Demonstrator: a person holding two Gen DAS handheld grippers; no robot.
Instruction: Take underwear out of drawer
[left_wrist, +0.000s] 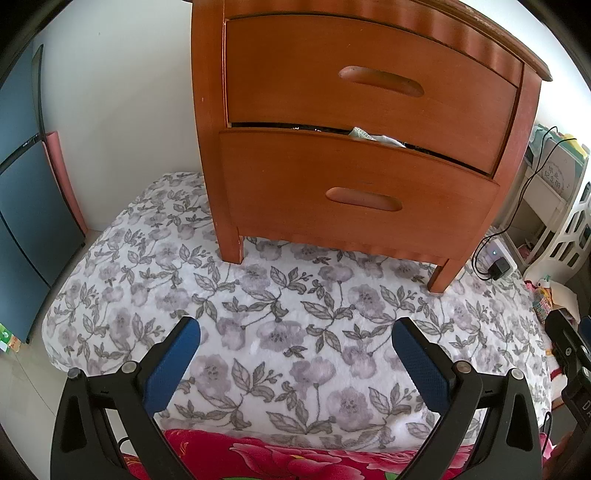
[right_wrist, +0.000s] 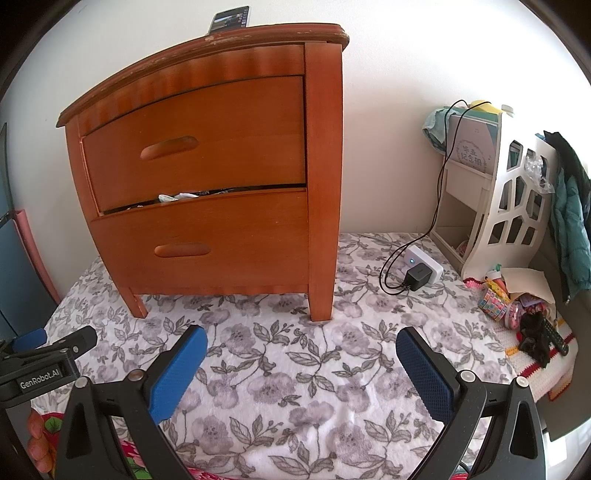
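A brown wooden nightstand (left_wrist: 369, 55) (right_wrist: 321, 147) with two drawers stands on a floral blanket. Its lower drawer (left_wrist: 351, 188) (right_wrist: 207, 243) is pulled out a little, and a bit of pale cloth (left_wrist: 364, 134) (right_wrist: 173, 196) pokes from the gap above its front. My left gripper (left_wrist: 295, 336) hangs open over the blanket, well short of the drawer, with nothing between its blue-padded fingers. My right gripper (right_wrist: 301, 345) is also open and holds nothing, in front of the nightstand's right leg. The left gripper's body (right_wrist: 48, 354) shows at the left edge of the right wrist view.
The floral blanket (left_wrist: 258, 332) (right_wrist: 295, 369) covers the surface. A white power strip with a black charger (right_wrist: 421, 271) (left_wrist: 498, 264) lies right of the nightstand. A white shelf (right_wrist: 509, 206) and a pile of small items (right_wrist: 517, 306) stand at far right. A phone (right_wrist: 231, 16) rests on top.
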